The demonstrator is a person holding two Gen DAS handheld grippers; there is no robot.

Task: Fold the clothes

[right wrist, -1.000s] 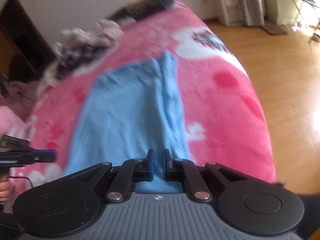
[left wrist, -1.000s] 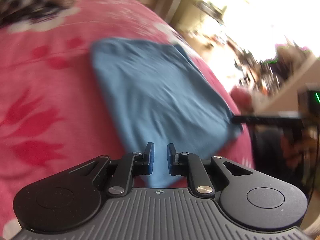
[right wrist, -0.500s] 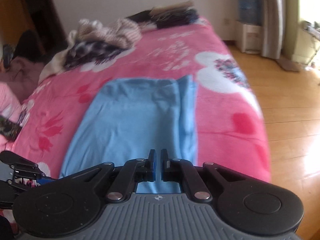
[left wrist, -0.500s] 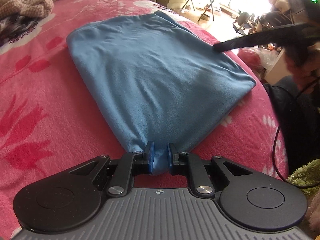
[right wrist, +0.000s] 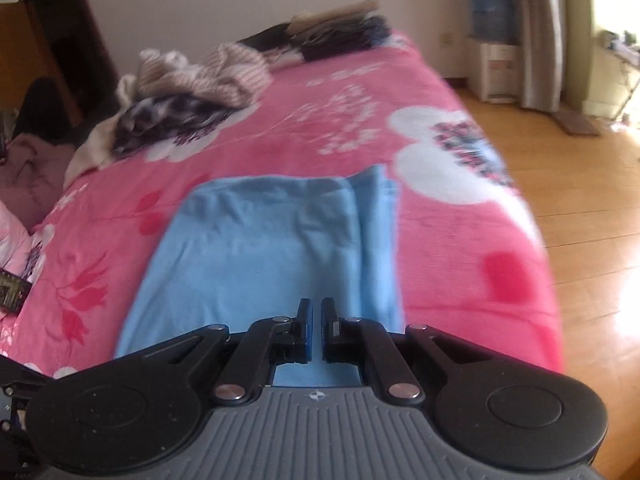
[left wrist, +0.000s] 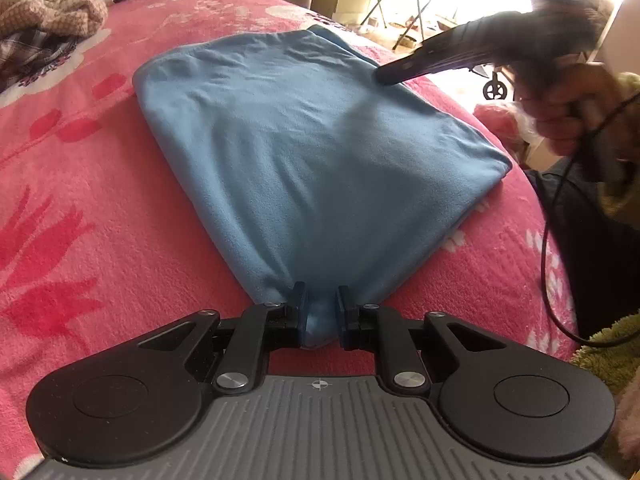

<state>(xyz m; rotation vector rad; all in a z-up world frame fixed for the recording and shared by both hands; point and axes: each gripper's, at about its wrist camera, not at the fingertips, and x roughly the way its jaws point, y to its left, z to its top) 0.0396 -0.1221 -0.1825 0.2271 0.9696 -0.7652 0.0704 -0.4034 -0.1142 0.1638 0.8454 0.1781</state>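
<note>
Blue garment [left wrist: 312, 152] lies flat and folded on the pink flowered blanket [left wrist: 80, 208] of the bed, toward the near end of the bed and closer to its right edge in the right wrist view [right wrist: 264, 252]; a narrower folded strip runs along the garment's right side there. Left gripper [left wrist: 321, 308]: jaws narrow, clamped on the near corner of the garment, a bunch of blue cloth pinched between the blue pads, corner drawn to a point at the tips. Right gripper [right wrist: 317, 320]: jaws nearly together with only a thin slit between the pads, no cloth seen between them; it hangs over the near end of the garment. In the left wrist view the right gripper [left wrist: 384, 76] shows blurred, its closed tips by the garment's far right edge, gripped by a hand [left wrist: 568, 116] with a black cable [left wrist: 548, 240] trailing down; whether the tips touch the cloth cannot be told. Loose pile of clothes [right wrist: 188, 92] sits at the far left part of the bed, and a folded dark stack [right wrist: 340, 36] at the far edge. Wooden floor [right wrist: 580, 200] lies beyond the bed's right edge.
</note>
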